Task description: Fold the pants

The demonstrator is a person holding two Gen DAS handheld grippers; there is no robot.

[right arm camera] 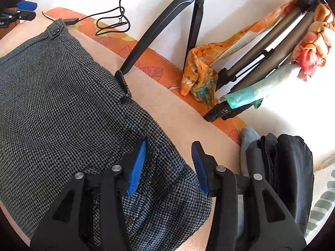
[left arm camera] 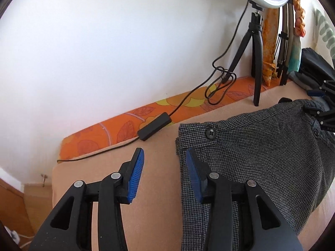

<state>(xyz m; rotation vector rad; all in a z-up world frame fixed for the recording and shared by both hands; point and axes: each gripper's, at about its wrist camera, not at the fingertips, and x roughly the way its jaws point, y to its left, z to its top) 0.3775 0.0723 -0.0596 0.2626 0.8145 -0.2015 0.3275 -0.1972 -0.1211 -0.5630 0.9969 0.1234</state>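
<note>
Grey houndstooth pants (left arm camera: 240, 156) are lying flat on a beige blanket (left arm camera: 117, 177), waistband end toward the far side, its black button (left arm camera: 210, 133) showing near the far left corner. In the right wrist view the pants (right arm camera: 62, 104) are filling the left and near part of the frame.

Left gripper (left arm camera: 164, 171) is hovering over the left edge of the pants with its jaws spread wide, gripping nothing; one blue pad is sitting over bare blanket, the other over the cloth. Cannot tell if the pads are touching the surface.

Right gripper (right arm camera: 168, 167) is also spread apart and empty, straddling the right edge of the pants, one pad over the cloth, the other over the blanket (right arm camera: 167, 104).

An orange flowered sheet (left arm camera: 129, 123) is running along the far edge by the white wall (left arm camera: 104, 52). A black tripod (left arm camera: 256, 52) is standing on it, carrying a ring light (left arm camera: 280, 0), its cable (left arm camera: 188, 98) trailing left with a black inline switch (left arm camera: 155, 126). Coloured scarves (right arm camera: 199, 75) are hanging off a second tripod (right arm camera: 261, 67) on the far right. A dark folded pile (right arm camera: 282, 167) is sitting just right of the right gripper.
</note>
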